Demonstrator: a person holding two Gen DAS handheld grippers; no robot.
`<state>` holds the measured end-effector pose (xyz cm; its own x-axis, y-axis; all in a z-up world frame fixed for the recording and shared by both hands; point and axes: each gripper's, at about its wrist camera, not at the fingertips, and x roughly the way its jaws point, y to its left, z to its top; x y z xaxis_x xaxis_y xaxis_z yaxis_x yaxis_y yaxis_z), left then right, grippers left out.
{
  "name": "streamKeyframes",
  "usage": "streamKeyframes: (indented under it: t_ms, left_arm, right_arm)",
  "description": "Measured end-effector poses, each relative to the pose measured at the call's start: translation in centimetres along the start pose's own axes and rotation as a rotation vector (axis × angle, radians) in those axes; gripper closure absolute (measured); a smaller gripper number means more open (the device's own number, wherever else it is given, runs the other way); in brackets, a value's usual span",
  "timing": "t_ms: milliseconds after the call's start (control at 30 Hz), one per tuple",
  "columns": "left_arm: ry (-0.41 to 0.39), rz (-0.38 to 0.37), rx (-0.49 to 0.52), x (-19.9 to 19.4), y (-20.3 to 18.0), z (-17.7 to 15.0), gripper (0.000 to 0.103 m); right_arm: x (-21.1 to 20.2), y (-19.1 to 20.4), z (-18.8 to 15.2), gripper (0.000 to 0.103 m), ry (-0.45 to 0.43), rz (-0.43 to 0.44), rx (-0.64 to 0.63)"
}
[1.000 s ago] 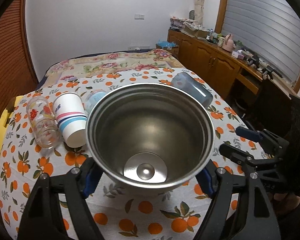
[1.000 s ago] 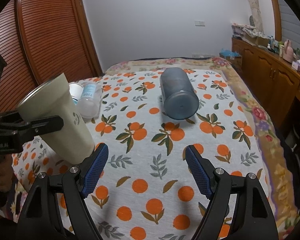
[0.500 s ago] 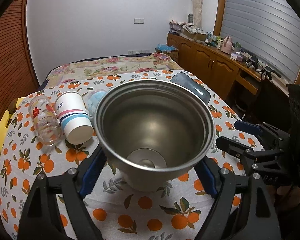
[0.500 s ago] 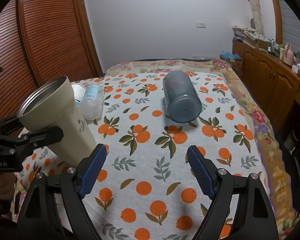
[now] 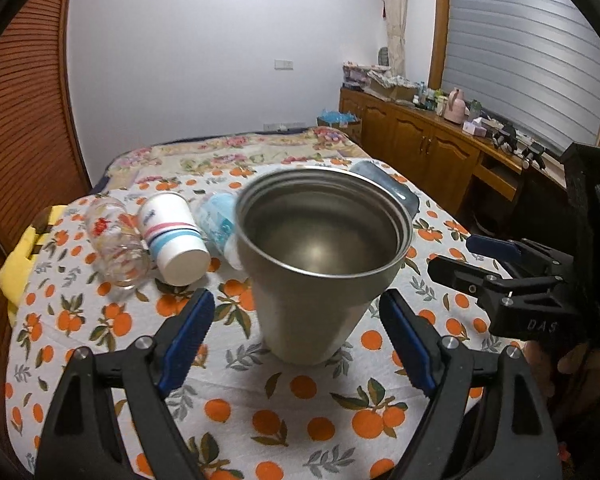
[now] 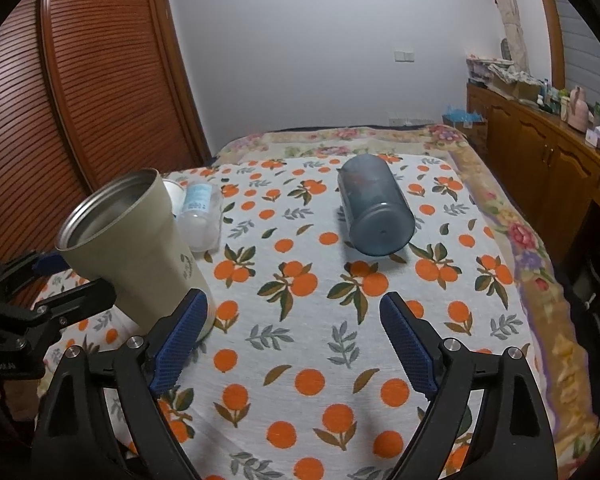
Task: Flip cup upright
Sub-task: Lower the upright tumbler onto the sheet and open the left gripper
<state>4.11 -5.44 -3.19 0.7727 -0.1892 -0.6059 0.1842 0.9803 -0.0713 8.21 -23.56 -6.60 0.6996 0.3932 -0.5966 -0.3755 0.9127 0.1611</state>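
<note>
A cream steel tumbler stands on the orange-print tablecloth, mouth up and leaning a little; it also shows in the right wrist view. My left gripper is open, its blue pads apart on either side of the tumbler's base and not touching it. My right gripper is open and empty over the cloth, and it shows at the right of the left wrist view. The left gripper also shows at the left edge of the right wrist view.
A blue-grey plastic cup lies on its side mid-table. A striped paper cup, a flowered glass and a clear bottle lie on their sides at the left. A wooden sideboard runs along the right.
The left gripper has opened and drawn back from the tumbler, which went from tilted toward the camera to standing on the cloth. The right gripper has barely moved.
</note>
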Motion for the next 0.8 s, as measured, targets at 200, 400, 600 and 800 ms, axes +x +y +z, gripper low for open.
streamKeyframes:
  t_ms: [200,400,600,800]
  left_arm:
    - [-0.076,0.052,-0.006,-2.3,0.9,-0.4,0.018]
    - [-0.135,0.122,-0.041,-3.6,2.4,-0.6,0.017]
    - [-0.14,0.161,-0.054,-3.5,3.3,-1.3,0.012]
    - [-0.13,0.177,-0.053,-3.5,3.3,-1.8,0.012]
  right_arm:
    - [-1.4,1.1,-0.2,0.008,-0.062,-0.006,0.001]
    - [-2.9,2.5,-0.7,0.001,-0.144,-0.035,-0.01]
    - [-3.7,3.4,-0.9,0.001,-0.182,-0.059,-0.021]
    - [-3.8,3.4,-1.0,0.001,-0.192,-0.069,-0.017]
